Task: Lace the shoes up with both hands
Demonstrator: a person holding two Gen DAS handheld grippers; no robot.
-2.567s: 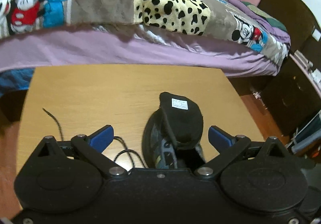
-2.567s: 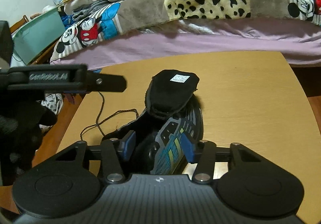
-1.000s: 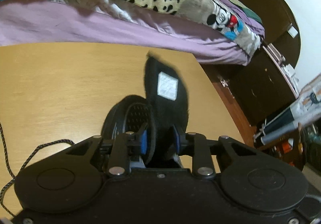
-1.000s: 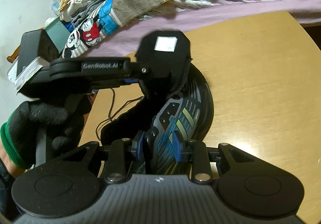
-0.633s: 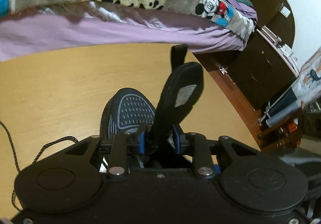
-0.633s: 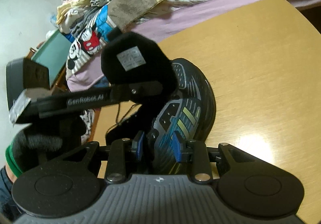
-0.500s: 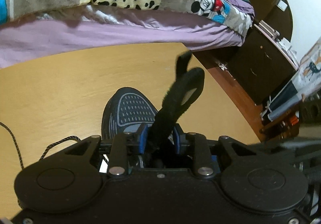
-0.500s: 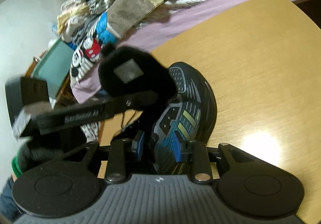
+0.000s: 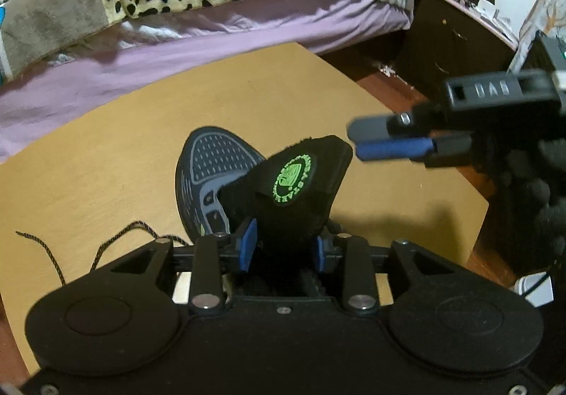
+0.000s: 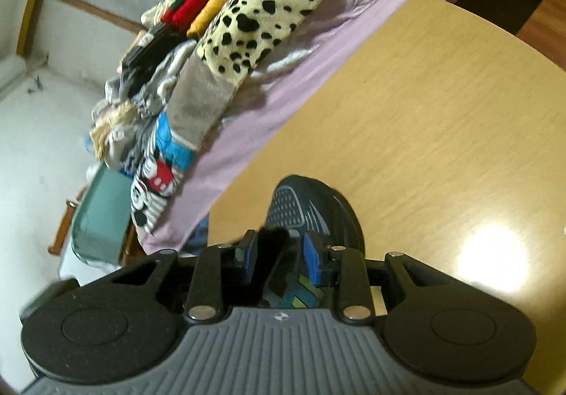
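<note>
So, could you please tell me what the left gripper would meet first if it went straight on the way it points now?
The left gripper already has the shoe's black padded tongue with the round green logo between its blue pads, so that comes first; beyond it, likely the dark mesh toe of the shoe, though depth is unclear.

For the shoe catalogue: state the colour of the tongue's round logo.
Bright green on the black tongue, clearest in the left wrist view.

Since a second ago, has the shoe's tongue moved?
Yes. The tongue has flipped over, green logo now showing, and leans toward the table's right edge.
</note>
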